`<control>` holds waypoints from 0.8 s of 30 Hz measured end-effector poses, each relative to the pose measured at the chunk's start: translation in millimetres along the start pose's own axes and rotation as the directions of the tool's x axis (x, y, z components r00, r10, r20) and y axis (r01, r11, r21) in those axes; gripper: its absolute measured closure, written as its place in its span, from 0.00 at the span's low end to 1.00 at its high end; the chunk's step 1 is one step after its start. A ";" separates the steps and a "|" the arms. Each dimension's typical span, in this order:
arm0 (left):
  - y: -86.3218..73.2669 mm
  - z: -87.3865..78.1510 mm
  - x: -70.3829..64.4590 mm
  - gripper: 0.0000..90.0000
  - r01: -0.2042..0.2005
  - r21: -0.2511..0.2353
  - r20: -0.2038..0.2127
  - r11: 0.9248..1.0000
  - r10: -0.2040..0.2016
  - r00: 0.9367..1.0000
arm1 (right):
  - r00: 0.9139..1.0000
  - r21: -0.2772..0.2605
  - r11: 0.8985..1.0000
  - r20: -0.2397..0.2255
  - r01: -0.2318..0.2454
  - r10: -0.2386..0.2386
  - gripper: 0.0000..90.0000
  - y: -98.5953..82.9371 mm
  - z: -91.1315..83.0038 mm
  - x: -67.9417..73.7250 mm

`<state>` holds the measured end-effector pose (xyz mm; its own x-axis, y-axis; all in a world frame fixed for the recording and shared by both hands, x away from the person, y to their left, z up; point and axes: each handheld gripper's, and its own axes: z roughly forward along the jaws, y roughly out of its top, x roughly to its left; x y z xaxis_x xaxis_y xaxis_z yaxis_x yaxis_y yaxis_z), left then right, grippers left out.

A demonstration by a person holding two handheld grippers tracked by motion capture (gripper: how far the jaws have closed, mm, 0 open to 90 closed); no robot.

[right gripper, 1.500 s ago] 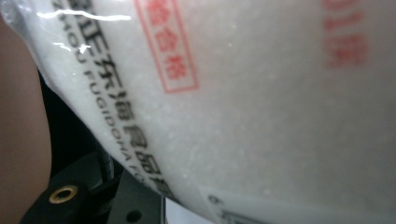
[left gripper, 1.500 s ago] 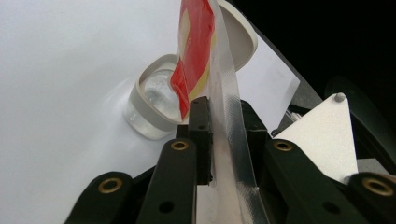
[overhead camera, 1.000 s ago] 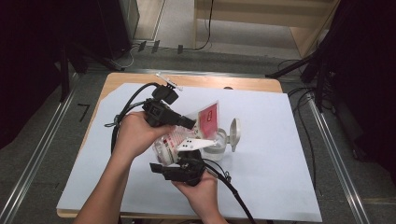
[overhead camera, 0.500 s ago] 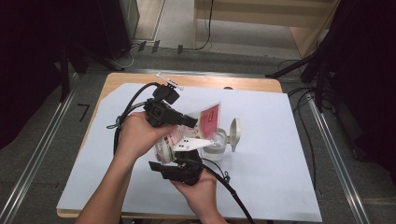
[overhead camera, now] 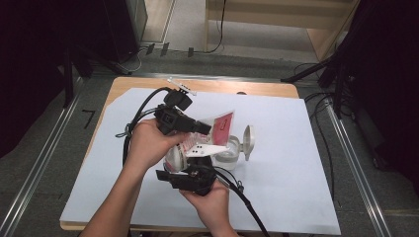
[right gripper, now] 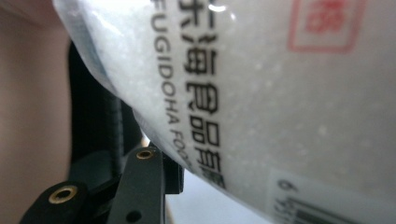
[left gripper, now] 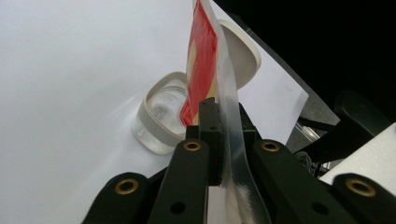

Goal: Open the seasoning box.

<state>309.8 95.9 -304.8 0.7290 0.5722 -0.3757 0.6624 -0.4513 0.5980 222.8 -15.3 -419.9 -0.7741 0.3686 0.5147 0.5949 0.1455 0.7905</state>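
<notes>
A plastic bag (overhead camera: 221,127) with a red printed top and white granules inside hangs over an open clear container (overhead camera: 228,152) on the white sheet. The container's lid (overhead camera: 248,142) stands hinged up at its right. My left gripper (overhead camera: 201,128) is shut on the bag's upper edge. In the left gripper view the jaws (left gripper: 219,121) pinch the bag's clear seam (left gripper: 229,88), with the container (left gripper: 159,116) and lid (left gripper: 243,56) beyond. My right gripper (overhead camera: 197,168) holds the bag's lower end from below. In the right gripper view the bag (right gripper: 261,84) covers the jaws, and one fingertip (right gripper: 172,175) presses against it.
The white sheet (overhead camera: 296,173) covers most of the wooden table (overhead camera: 257,88). Black cables (overhead camera: 143,111) trail from the left gripper toward the table's left, and another cable (overhead camera: 247,202) runs to the front edge. Dark stands rise at the right, off the table.
</notes>
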 end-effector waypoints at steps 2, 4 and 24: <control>0.1 -0.6 0.0 0.97 -0.002 -0.001 0.001 1.000 0.002 1.000 | 1.000 -0.001 1.000 0.002 -0.001 0.001 0.69 0.8 0.2 0.0; 0.0 -0.2 0.2 0.97 0.001 -0.005 0.003 1.000 -0.001 1.000 | 1.000 0.000 1.000 0.009 0.002 -0.002 0.69 1.4 0.4 0.1; 1.5 -0.4 2.3 0.98 -0.005 -0.033 -0.008 0.999 0.004 1.000 | 0.996 0.003 0.997 0.044 0.081 -0.081 0.69 3.0 1.8 -3.1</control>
<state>312.4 96.8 -304.5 0.7305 0.5758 -0.3672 0.6528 -0.4308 0.6231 227.4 -14.4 -419.8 -0.8093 0.3955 0.4342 0.5311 0.1770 0.8286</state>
